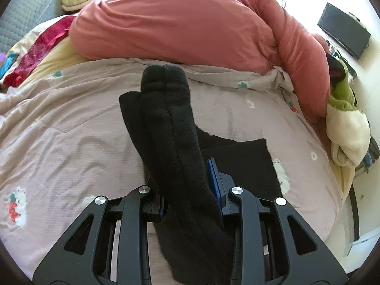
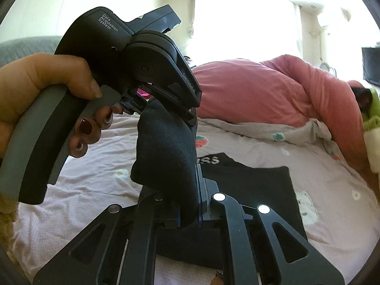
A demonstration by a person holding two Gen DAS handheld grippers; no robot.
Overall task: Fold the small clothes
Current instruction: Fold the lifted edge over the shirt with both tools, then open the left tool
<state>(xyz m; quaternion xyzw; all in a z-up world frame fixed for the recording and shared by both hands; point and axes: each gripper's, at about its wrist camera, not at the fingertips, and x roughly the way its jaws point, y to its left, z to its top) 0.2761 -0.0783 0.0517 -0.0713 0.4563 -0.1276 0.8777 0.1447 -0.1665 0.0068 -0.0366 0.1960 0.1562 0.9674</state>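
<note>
Two pairs of tongs pinch one black sock (image 2: 166, 152), strung in the air between them above the bed (image 1: 71, 142): left tongs (image 1: 190, 185) at one end, right tongs (image 2: 187, 201) at the other, its long axis running tongs to tongs. Thick, soft ribbed knit, limp. Another black garment (image 2: 249, 185) lies flat beneath, right of centre.

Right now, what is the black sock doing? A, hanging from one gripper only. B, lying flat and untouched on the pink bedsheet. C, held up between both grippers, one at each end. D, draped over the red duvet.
C: the black sock is pinched at its top by the left gripper and at its bottom by the right gripper, lifted above the bedsheet.
</note>
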